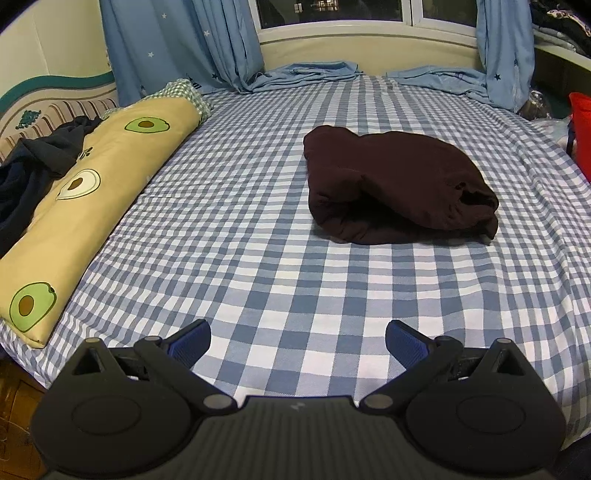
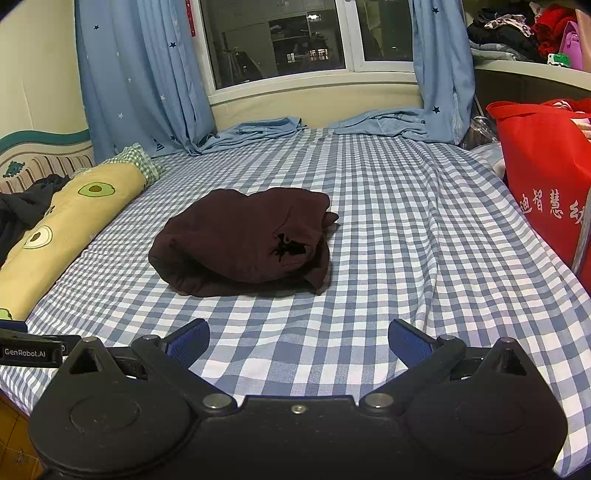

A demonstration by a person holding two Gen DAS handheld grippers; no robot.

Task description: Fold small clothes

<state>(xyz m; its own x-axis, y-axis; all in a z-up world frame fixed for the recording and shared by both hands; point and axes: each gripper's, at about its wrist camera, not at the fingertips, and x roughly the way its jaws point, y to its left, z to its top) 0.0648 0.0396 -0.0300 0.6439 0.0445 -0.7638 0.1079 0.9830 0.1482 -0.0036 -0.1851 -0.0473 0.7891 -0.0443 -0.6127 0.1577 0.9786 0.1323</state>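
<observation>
in the left wrist view, the left hand-held gripper [image 1: 297, 345] hangs low over the near edge of the bed [image 1: 258, 258], its two blue-padded fingers [image 1: 192, 343] spread wide apart with nothing between them. ahead of it and a little to the right, well apart from the fingers, a dark maroon garment [image 1: 399, 184] lies bunched in a loose, rumpled heap on the blue and white checked sheet. along the left side of the bed runs a yellow pillow [image 1: 74, 206] printed with avocados, with dark clothes [image 1: 33, 162] draped over its far end. blue curtains [image 1: 177, 44] with small stars hang at the window [image 1: 332, 14] behind the bed, their hems pooled on the sheet. in the right wrist view, the right hand-held gripper [image 2: 299, 343] also sits low at the near edge of the bed [image 2: 406, 240], fingers [image 2: 410, 345] spread wide and gripping nothing. the maroon garment [image 2: 243, 240] lies ahead and slightly to the left, near the middle of the bed, folded over on itself in an untidy mound. a red bag [image 2: 543, 170] with white chinese characters stands at the right side of the bed. part of the left hand-held gripper [image 2: 31, 349] shows at the left edge, just beside the pillow [image 2: 70, 221].
</observation>
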